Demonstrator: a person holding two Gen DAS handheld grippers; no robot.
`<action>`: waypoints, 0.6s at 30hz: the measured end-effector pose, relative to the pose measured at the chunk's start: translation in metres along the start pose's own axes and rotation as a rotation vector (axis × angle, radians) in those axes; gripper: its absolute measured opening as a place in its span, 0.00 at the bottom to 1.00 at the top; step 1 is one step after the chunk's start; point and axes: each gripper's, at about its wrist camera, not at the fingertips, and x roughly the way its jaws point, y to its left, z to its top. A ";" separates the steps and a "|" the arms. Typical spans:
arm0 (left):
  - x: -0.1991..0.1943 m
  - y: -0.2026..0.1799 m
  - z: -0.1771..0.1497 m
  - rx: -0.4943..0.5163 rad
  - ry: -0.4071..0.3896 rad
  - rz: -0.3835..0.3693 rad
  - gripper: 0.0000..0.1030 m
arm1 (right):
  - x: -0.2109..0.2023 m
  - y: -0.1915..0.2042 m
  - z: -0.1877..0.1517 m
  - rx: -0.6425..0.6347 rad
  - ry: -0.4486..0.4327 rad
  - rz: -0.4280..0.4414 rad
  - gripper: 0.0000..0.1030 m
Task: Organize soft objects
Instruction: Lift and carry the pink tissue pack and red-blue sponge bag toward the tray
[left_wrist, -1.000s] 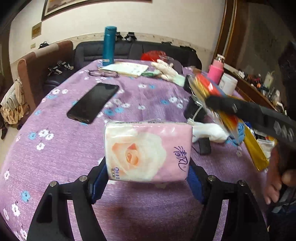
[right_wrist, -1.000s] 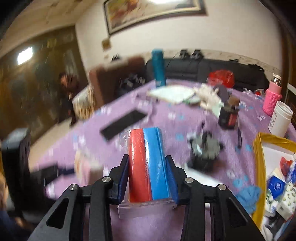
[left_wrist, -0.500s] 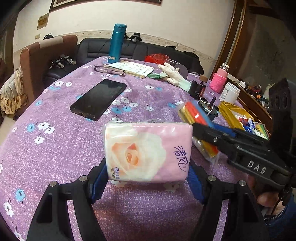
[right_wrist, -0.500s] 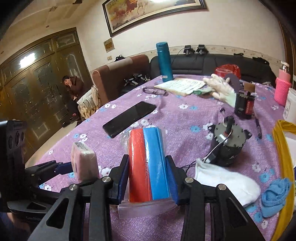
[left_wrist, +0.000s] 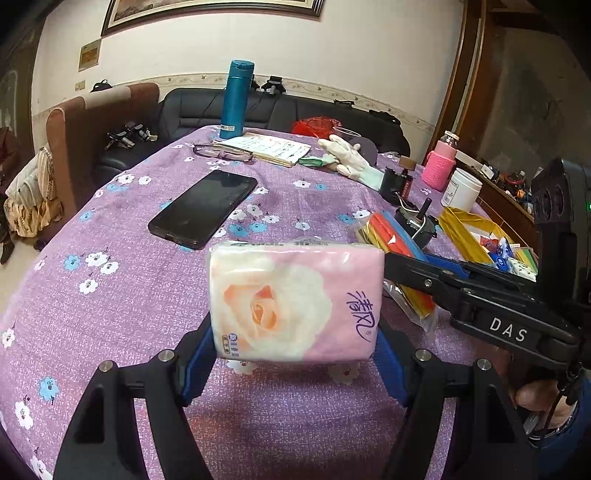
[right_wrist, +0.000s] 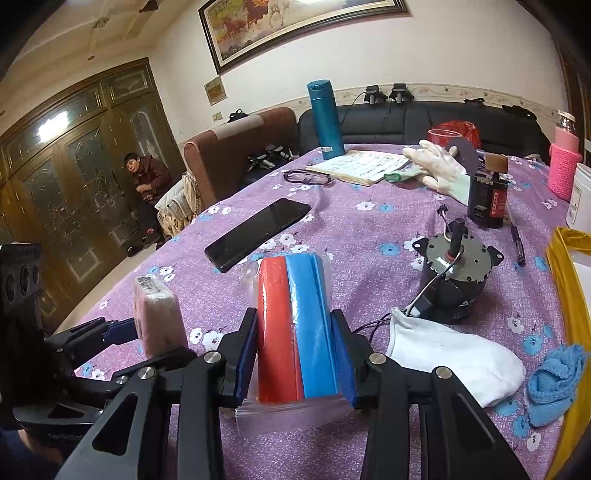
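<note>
The desk, under its purple flowered cloth, was the largest hazard: it was crowded, so any low sweep toward the yellow box at its right edge could have knocked things over. The motor with its loose wires stood directly between the 2 held items and that box, with the white sock and the blue cloth lying near it. The phone lay further off, on the other side of the held items.

The left gripper had its fingers pinching the ends of the pink tissue pack, held clear above the desk; being soft, it might have buckled and slid out.

The right gripper had its fingers clamped on the red and blue bundle in a slick clear bag, also off the desk. The bundle could have slipped inside that bag, and the 2 grippers were close enough to collide.
</note>
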 end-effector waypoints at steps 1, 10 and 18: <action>0.000 -0.001 0.000 0.003 -0.002 0.007 0.72 | -0.001 0.001 0.000 -0.001 -0.003 -0.002 0.41; 0.004 -0.006 0.000 0.023 0.016 0.056 0.72 | -0.003 -0.005 0.001 0.024 -0.008 0.006 0.41; -0.005 -0.008 -0.002 0.018 -0.017 0.086 0.72 | -0.018 -0.005 0.005 0.025 -0.055 0.006 0.41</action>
